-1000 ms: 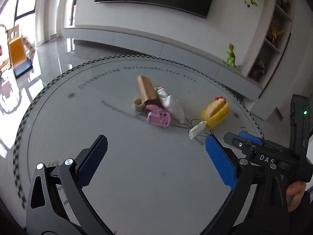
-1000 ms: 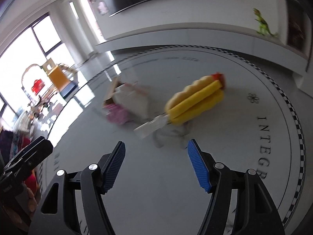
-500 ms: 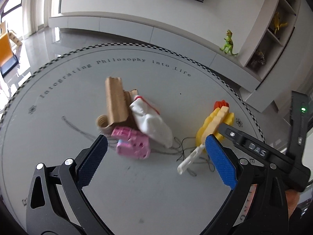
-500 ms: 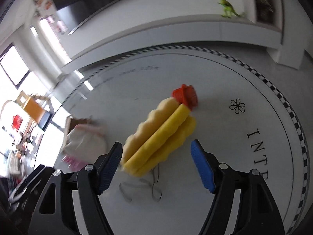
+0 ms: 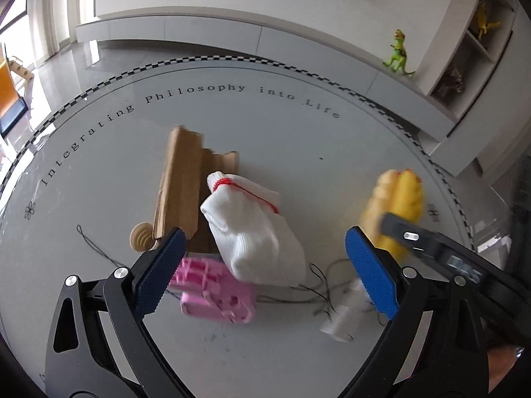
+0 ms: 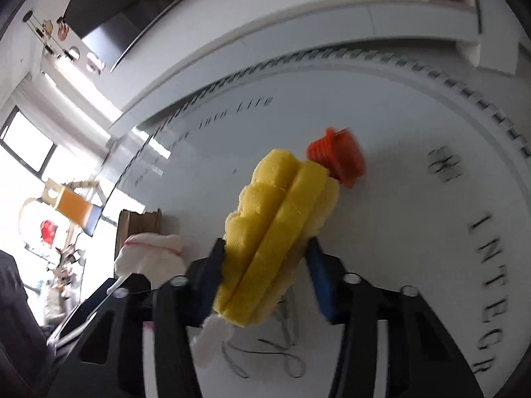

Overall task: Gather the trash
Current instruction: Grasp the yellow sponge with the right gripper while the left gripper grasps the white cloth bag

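The trash lies on a round grey table [image 5: 298,139]. My left gripper [image 5: 265,232] hangs open over a white glove with a red cuff line [image 5: 245,212]. A pink plastic piece [image 5: 215,295] lies by its left finger, and torn cardboard [image 5: 181,179] lies behind the glove. My right gripper [image 6: 265,245] is closing its jaws on a yellow sponge [image 6: 275,219], and both pads press on the sponge's near end. An orange cap [image 6: 338,156] sits at the sponge's far end. In the left wrist view, the yellow sponge [image 5: 398,199] is at the right.
A small white piece [image 5: 341,318] and loose dark thread [image 5: 315,282] lie between the glove and the sponge. A tan roll [image 5: 141,240] sits beside the cardboard. The table's checkered rim [image 5: 232,59] runs behind. A low white cabinet with a green dinosaur [image 5: 398,53] stands beyond.
My left gripper has come closer to the glove and pink piece, still open. My right gripper has rolled, moved onto the yellow sponge and narrowed its jaws around it.
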`<act>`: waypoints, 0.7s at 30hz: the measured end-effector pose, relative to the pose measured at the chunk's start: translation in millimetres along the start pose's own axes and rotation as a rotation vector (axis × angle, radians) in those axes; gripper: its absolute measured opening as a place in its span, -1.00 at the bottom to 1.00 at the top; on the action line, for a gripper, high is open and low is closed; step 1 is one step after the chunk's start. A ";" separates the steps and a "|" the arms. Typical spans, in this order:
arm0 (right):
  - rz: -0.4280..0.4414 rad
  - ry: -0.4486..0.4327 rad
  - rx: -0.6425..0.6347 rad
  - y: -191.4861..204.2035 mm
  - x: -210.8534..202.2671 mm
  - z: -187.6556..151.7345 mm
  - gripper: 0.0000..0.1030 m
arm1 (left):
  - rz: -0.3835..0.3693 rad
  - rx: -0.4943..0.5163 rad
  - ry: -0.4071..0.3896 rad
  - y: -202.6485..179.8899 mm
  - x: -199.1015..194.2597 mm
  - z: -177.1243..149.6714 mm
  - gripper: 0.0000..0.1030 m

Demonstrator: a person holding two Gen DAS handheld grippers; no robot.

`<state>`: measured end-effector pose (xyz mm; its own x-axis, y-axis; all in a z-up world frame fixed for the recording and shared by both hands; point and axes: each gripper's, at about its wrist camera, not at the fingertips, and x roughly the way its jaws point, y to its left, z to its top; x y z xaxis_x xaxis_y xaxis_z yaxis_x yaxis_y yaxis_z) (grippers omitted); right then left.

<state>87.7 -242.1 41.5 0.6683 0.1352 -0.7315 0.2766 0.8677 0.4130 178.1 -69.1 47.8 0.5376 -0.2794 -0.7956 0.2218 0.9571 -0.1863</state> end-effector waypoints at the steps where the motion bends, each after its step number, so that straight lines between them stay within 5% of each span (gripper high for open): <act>1: -0.008 -0.017 -0.008 -1.5 -6.0 -1.2 -0.10 | 0.019 0.007 0.003 -0.5 3.9 1.8 0.79; 4: -0.013 -0.024 -0.023 -5.9 -19.6 -4.9 -0.09 | 0.085 0.049 0.012 -5.3 17.3 7.5 0.40; 6: -0.013 -0.018 -0.027 -9.3 -24.3 -6.1 -0.08 | 0.114 0.082 0.040 -8.6 28.6 7.9 -0.39; 9: -0.014 -0.029 -0.045 -13.0 -35.9 -8.1 -0.08 | 0.087 0.060 0.060 -4.8 33.9 5.5 -0.62; 21: 0.061 -0.046 -0.080 -14.6 -90.4 -31.8 -0.08 | -0.058 0.008 -0.060 0.9 -64.6 -30.3 -0.64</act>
<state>1.3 -251.8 84.3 0.7138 0.1684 -0.6798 0.1796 0.8942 0.4100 119.0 -47.8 81.6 0.5711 -0.3386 -0.7478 0.2606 0.9386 -0.2260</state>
